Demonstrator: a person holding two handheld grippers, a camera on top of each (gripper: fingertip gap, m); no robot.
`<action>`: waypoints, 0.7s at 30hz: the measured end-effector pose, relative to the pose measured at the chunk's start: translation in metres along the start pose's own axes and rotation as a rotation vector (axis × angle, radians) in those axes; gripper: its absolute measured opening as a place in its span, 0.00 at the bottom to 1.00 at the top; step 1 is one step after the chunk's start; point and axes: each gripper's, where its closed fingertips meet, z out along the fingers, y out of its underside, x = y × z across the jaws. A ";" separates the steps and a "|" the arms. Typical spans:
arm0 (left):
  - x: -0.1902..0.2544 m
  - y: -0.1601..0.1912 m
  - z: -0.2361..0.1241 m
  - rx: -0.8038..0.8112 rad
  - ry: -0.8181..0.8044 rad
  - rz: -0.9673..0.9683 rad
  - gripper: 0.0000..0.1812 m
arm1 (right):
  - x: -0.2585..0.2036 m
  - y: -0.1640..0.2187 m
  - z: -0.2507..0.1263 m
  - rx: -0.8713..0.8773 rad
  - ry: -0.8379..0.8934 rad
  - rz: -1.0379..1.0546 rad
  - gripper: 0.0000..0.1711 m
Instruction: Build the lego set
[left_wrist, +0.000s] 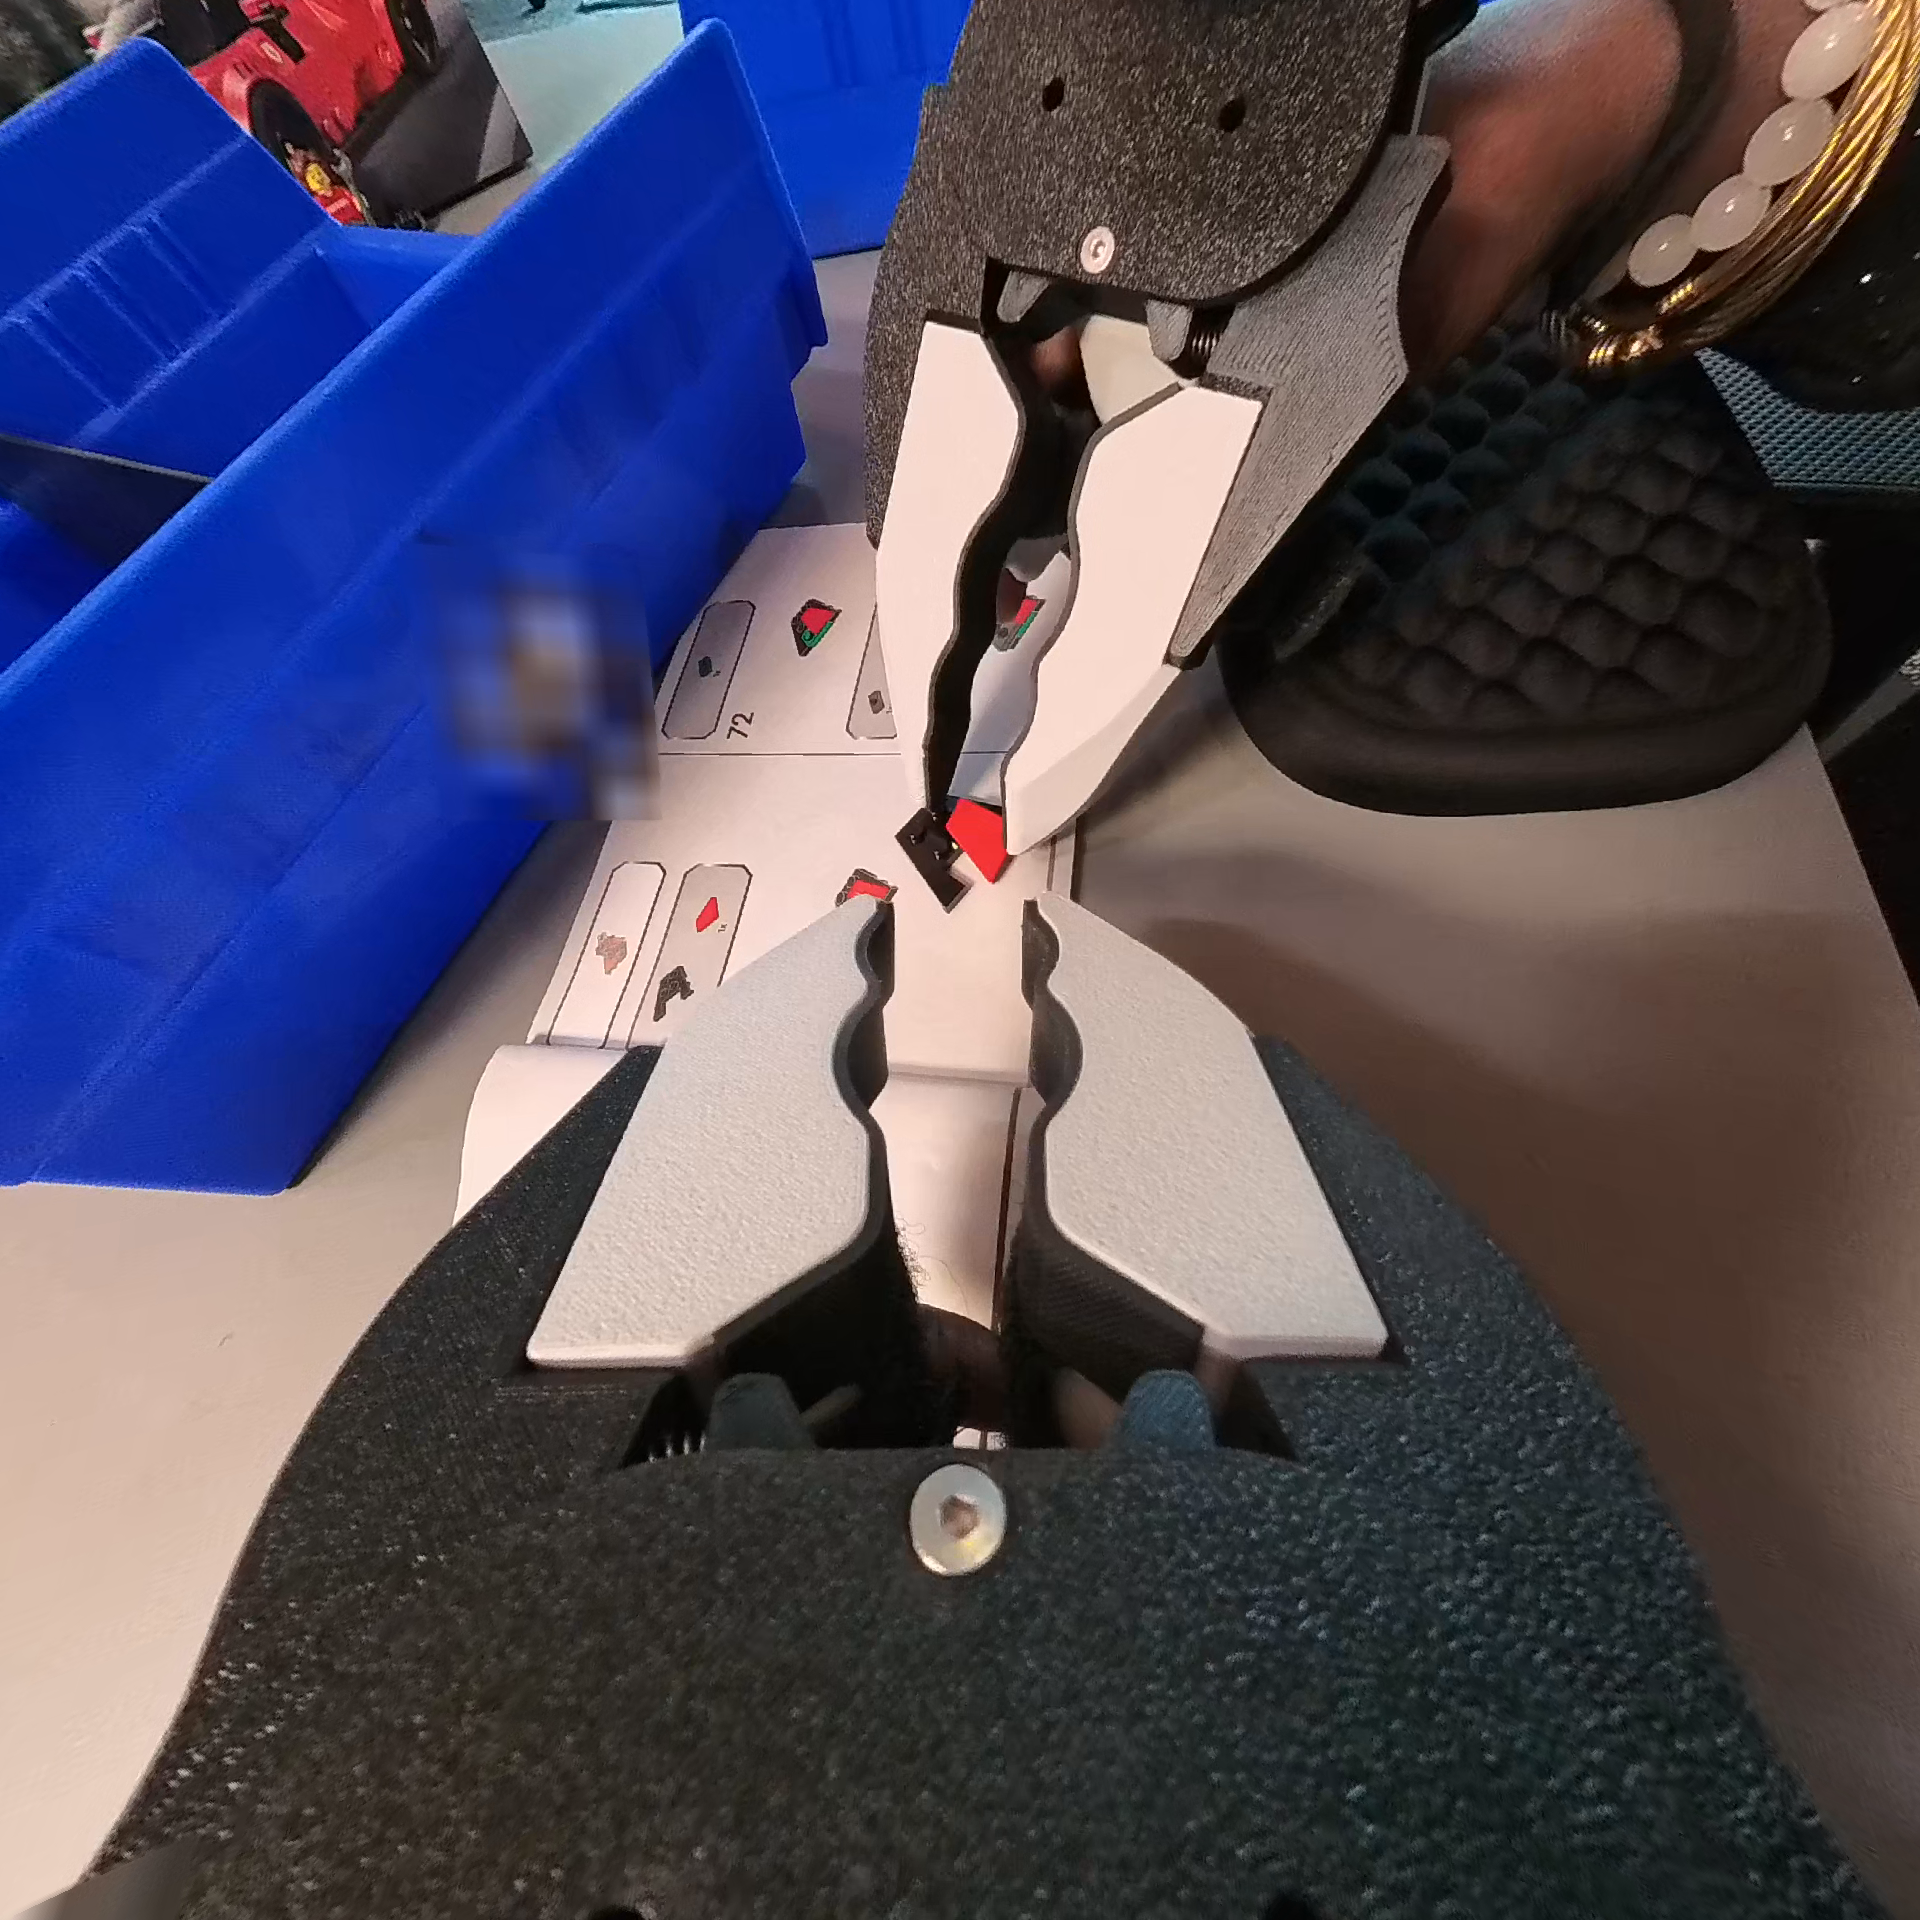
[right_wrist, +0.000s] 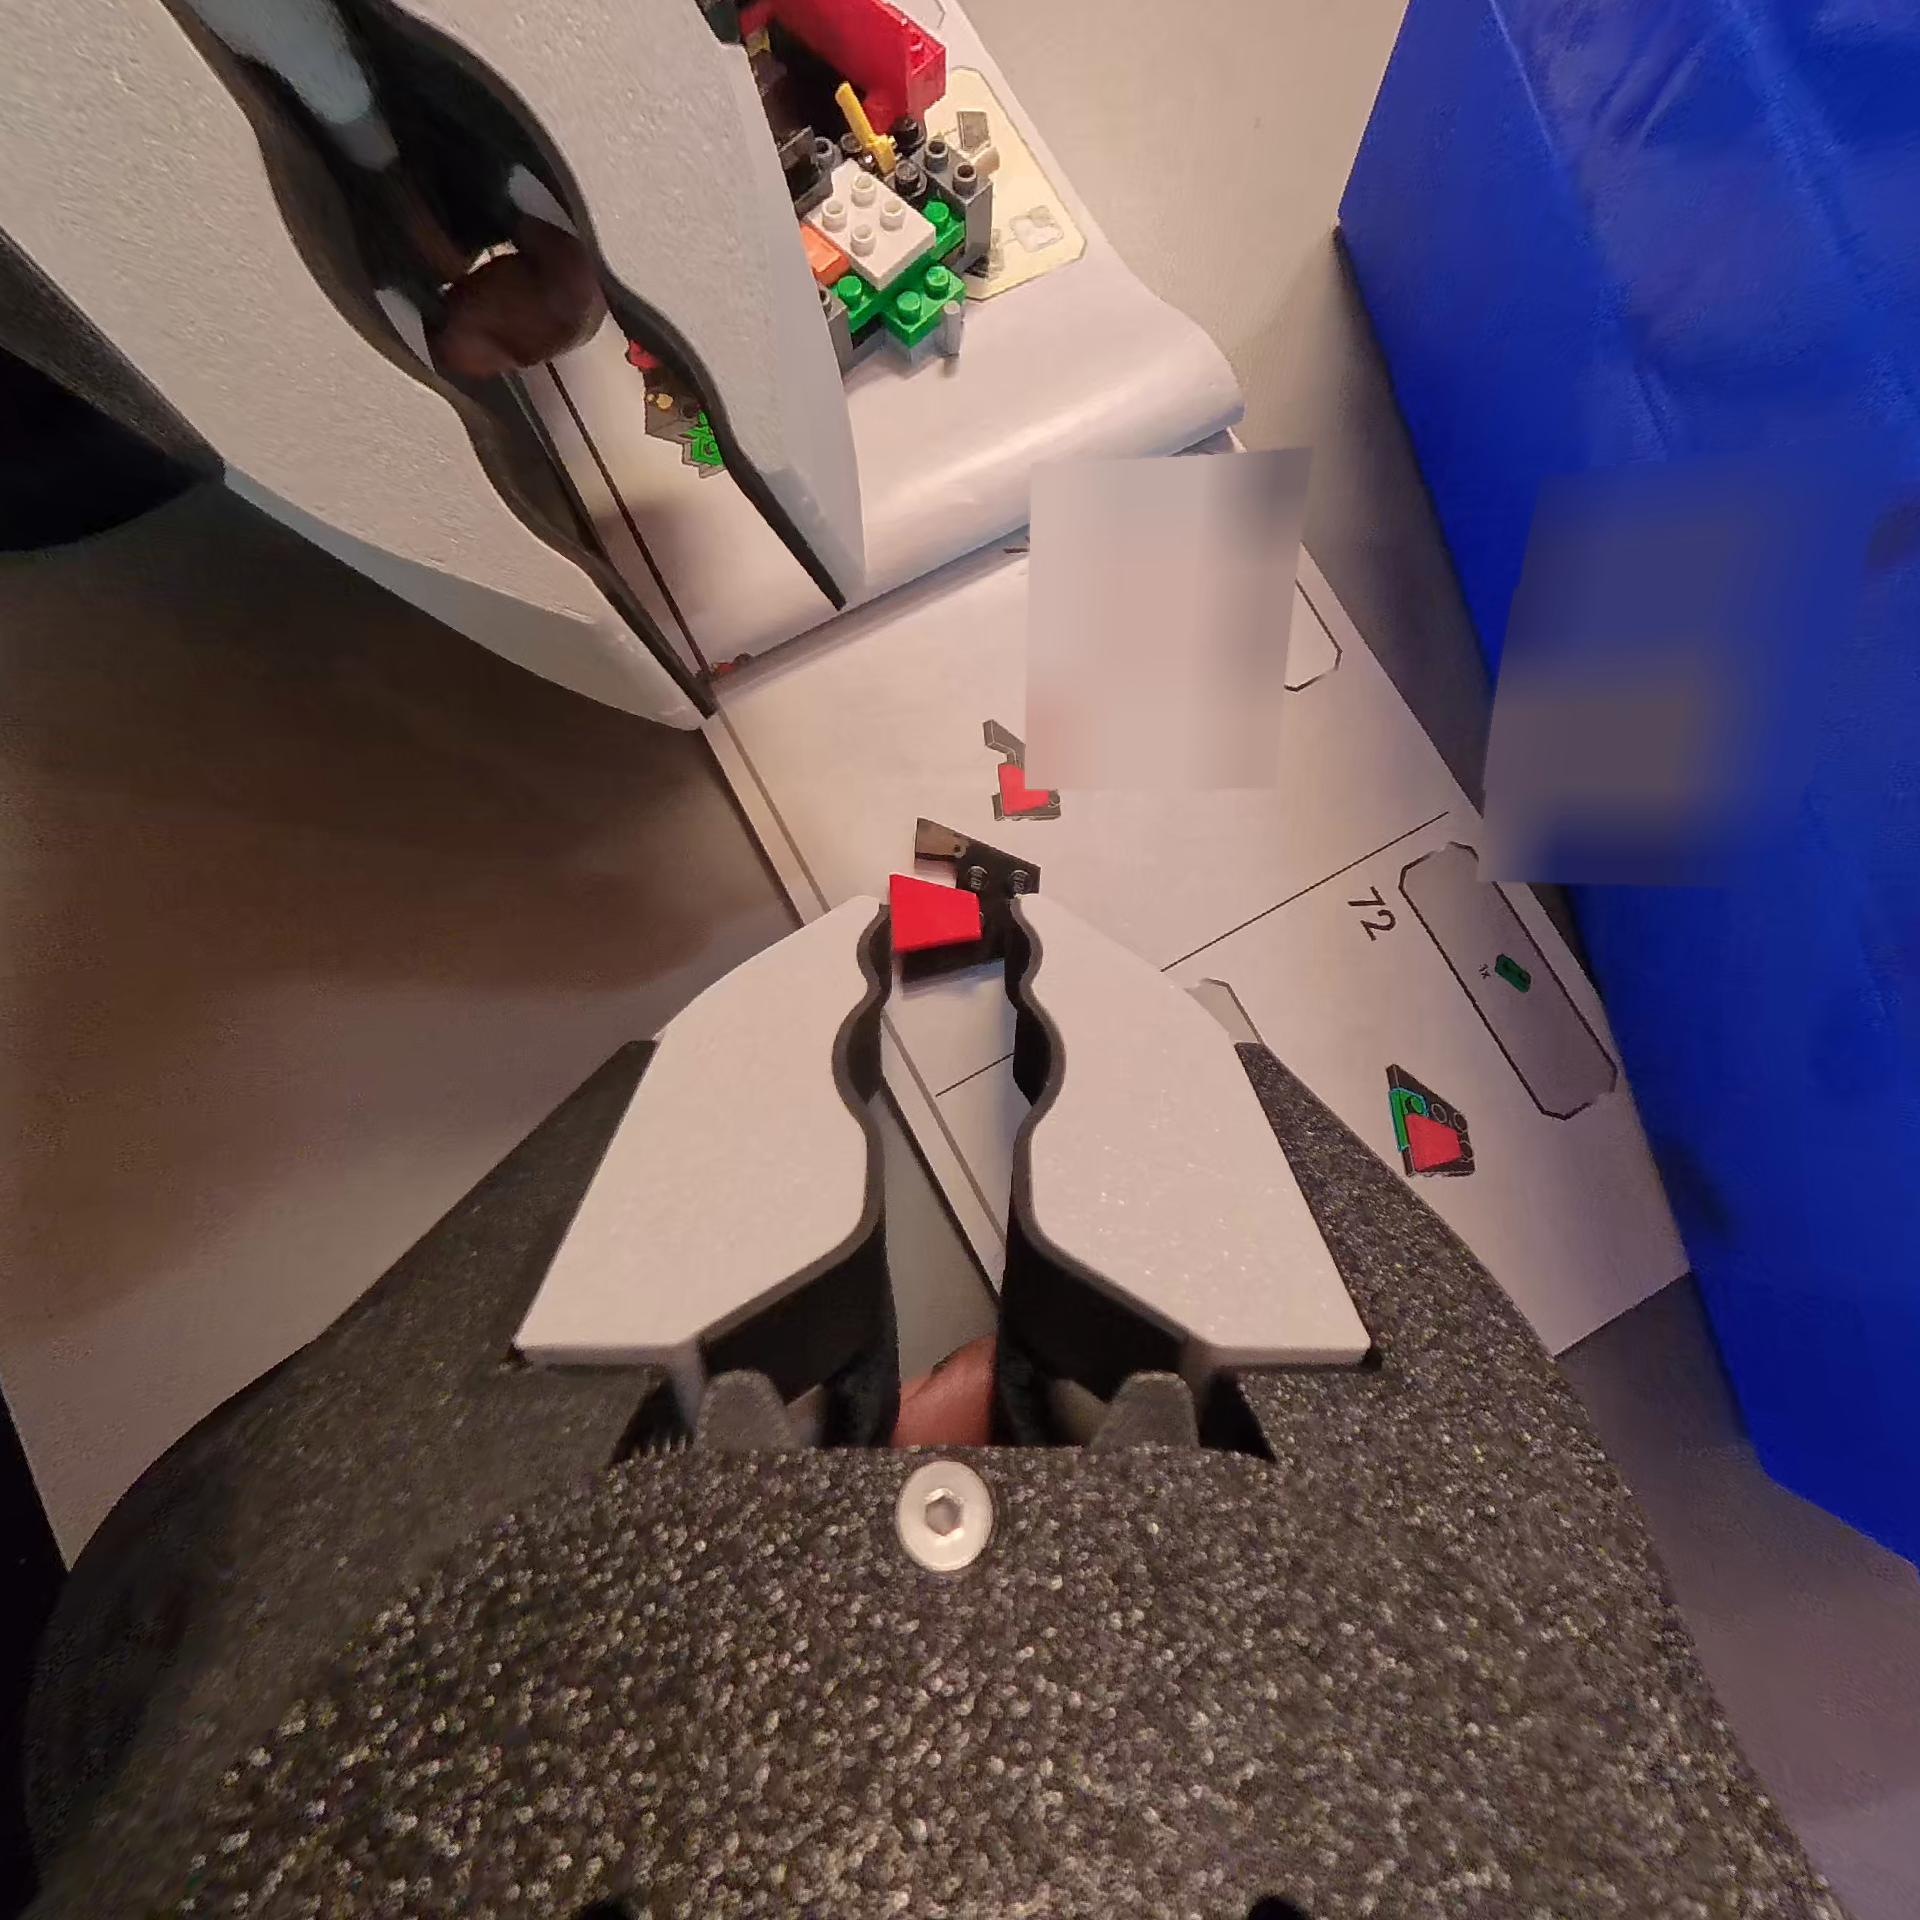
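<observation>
Right gripper (right_wrist: 943, 914) has its jaws clamped on the red wedge tile (right_wrist: 933, 912) and black plate (right_wrist: 1000, 879), held above the instruction booklet (right_wrist: 1195, 1018); left gripper (left_wrist: 958, 914), jaws apart, waits opposite, probably to steady it.

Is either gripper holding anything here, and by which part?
The right gripper pinches a small red-and-black piece at its red end; the black studded end sticks out. The left gripper is open and empty.

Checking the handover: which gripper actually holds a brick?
The right gripper, closed on the small red and black piece; the left gripper is open and empty.
</observation>
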 end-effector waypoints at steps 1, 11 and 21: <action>0.000 0.000 0.000 0.000 0.000 0.000 0.13 | 0.000 0.000 0.000 0.000 0.000 0.001 0.12; 0.001 0.000 0.000 -0.003 0.003 0.003 0.13 | 0.005 0.000 -0.003 0.017 0.022 0.015 0.10; 0.005 0.000 0.003 -0.004 0.021 0.015 0.11 | 0.018 -0.002 -0.020 0.068 0.003 -0.015 0.08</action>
